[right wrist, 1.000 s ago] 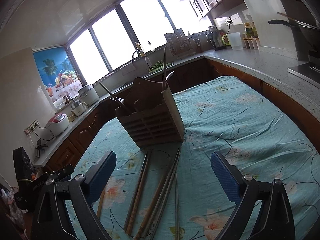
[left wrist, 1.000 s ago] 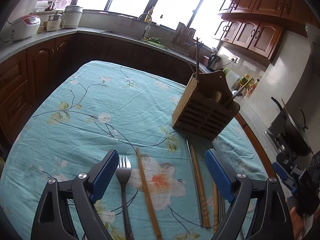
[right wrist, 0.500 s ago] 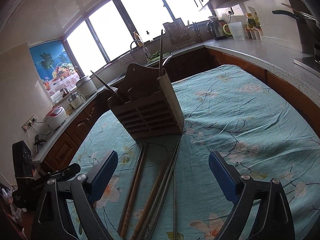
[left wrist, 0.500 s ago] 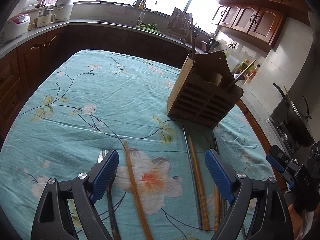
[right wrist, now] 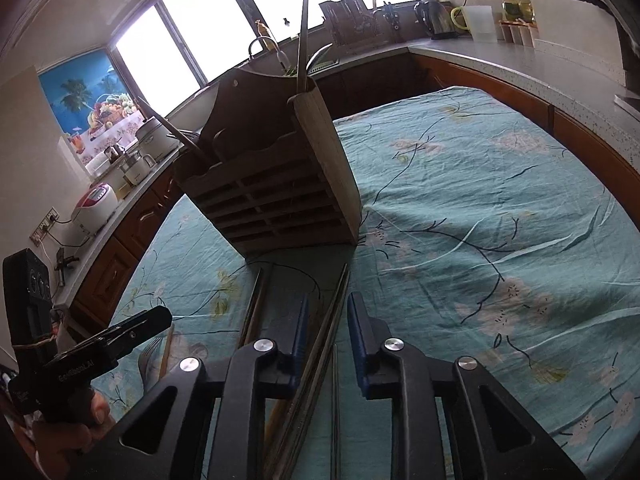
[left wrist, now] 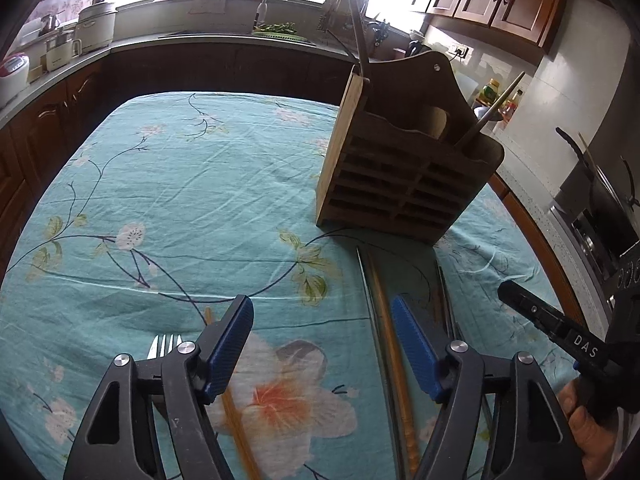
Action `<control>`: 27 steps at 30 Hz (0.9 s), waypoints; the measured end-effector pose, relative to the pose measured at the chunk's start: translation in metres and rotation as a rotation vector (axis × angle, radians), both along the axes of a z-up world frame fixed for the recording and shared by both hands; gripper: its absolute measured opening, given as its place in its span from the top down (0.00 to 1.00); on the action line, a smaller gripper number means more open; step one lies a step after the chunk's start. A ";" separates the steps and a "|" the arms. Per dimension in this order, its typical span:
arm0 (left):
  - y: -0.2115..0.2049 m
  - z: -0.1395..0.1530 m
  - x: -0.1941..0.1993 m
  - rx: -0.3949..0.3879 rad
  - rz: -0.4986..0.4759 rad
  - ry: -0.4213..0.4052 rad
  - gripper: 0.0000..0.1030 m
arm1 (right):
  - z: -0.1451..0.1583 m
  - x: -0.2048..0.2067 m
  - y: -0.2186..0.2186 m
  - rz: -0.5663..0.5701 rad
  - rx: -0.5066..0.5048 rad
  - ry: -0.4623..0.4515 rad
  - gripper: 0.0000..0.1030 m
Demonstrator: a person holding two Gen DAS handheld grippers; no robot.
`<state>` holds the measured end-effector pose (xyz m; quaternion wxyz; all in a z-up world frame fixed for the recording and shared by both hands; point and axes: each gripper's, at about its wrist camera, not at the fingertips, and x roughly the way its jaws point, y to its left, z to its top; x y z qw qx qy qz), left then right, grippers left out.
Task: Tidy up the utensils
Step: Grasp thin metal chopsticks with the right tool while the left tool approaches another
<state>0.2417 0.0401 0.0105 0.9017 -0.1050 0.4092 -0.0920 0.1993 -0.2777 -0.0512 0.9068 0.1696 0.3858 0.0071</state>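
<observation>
A: What is hidden or cut off?

B: A fork [left wrist: 162, 347] is half covered by the left gripper [left wrist: 322, 346], whose fingers are spread wide with nothing held. A wooden chopstick [left wrist: 236, 428] is blurred and cut by the lower edge.

A: And the right gripper [right wrist: 327, 334]?

B: Its fingers are drawn close around a bundle of chopsticks [right wrist: 320, 344]; whether the bundle is pinched cannot be told.

A: What is seen around?

B: A floral cloth [left wrist: 180, 184] is spread over the desk. A wooden holder [left wrist: 404, 168] is stood towards the far edge, with long utensils leaned inside; its compartments are too dark to be read.
</observation>
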 end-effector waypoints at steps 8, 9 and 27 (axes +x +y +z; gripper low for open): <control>-0.018 -0.018 0.040 0.044 -0.046 0.051 0.47 | -0.020 0.031 0.008 0.029 -0.063 0.099 0.92; -0.020 -0.020 0.043 0.051 -0.049 0.055 0.49 | -0.023 0.034 0.008 0.030 -0.077 0.113 0.93; -0.054 -0.054 0.089 0.132 -0.125 0.089 0.62 | -0.034 0.043 -0.004 0.021 -0.066 0.150 0.97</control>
